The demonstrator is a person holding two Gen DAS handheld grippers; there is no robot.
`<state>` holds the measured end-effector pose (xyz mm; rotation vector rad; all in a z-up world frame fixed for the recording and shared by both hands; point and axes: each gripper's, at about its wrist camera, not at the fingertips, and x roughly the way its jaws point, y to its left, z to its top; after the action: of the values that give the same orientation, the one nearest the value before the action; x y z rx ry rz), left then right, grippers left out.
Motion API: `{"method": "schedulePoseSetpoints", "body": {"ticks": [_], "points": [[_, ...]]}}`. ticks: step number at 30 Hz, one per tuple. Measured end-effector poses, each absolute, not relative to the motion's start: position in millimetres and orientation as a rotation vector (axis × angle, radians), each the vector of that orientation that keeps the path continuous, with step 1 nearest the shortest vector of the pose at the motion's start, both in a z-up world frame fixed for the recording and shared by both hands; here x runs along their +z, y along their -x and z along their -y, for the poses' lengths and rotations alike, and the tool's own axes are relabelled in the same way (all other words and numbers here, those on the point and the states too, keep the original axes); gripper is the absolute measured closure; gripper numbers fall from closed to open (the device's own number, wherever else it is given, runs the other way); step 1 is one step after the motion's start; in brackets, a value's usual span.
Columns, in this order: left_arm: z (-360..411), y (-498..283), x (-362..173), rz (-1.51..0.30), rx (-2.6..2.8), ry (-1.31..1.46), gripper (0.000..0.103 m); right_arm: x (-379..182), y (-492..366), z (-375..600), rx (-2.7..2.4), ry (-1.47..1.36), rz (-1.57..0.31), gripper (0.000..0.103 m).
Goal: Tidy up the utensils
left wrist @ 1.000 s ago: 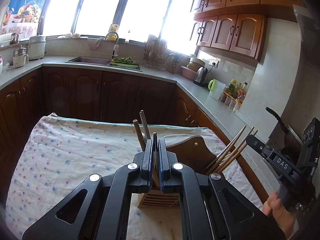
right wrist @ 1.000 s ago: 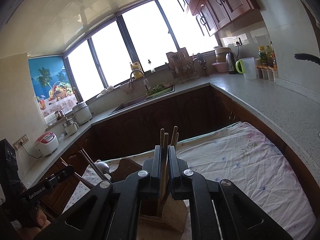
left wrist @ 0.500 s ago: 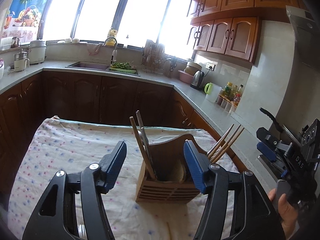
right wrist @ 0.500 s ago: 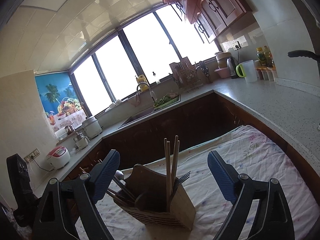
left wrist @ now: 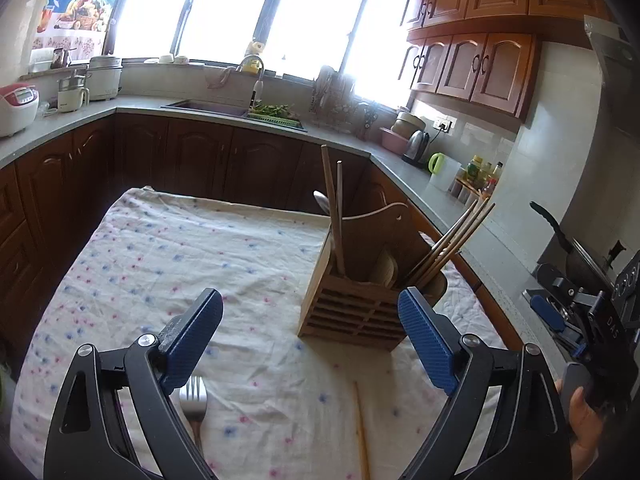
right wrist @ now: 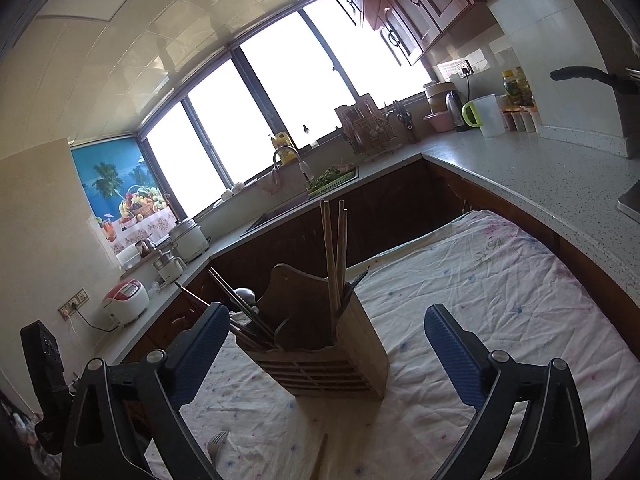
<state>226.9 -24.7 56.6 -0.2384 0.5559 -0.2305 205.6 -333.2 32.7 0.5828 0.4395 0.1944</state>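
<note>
Wooden utensil holder (left wrist: 356, 304) stands upright on tabletop, right of centre in left wrist view, chopsticks (left wrist: 334, 216) and spoon (left wrist: 322, 202) rising from compartments. Fork (left wrist: 194, 400) and single chopstick (left wrist: 362, 428) lie flat on floral cloth (left wrist: 180, 256) nearer camera. Left tongs (left wrist: 310, 340) spread wide, holding nothing; right tongs (right wrist: 326, 354) likewise apart, empty, framing holder. Beyond: dark wood cabinets (left wrist: 192, 160), grey counter, sink (left wrist: 208, 106) under bright windows (left wrist: 240, 12), rice cooker (left wrist: 16, 108), kettle (left wrist: 416, 146).
</note>
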Motion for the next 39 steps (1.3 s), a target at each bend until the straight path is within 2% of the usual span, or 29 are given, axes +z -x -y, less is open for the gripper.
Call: {"method": "schedulePoseSetpoints", "body": {"ticks": [10, 23, 26, 28, 31, 39], "points": [[3, -175, 33, -0.605, -0.188, 0.260, 0.011, 17, -157, 310, 0.228, -0.562, -0.490, 0.004], [-9, -109, 8, -0.590, -0.131, 0.188, 0.009, 8, -93, 272, 0.257, -0.382, -0.492, 0.002], [-6, -96, 24, -0.540, -0.145, 0.162, 0.009, 28, -83, 270, 0.266, -0.327, -0.458, 0.002], [-3, -85, 39, -0.477, -0.136, 0.132, 0.001, 48, -73, 271, 0.255, -0.283, -0.401, 0.000], [3, -67, 53, -0.391, -0.105, 0.071, 0.000, 65, -56, 271, 0.246, -0.259, -0.318, 0.000], [16, -36, 21, -0.357, -0.058, -0.002, 0.000, 16, -30, 254, 0.179, -0.215, -0.326, 0.000]]}}
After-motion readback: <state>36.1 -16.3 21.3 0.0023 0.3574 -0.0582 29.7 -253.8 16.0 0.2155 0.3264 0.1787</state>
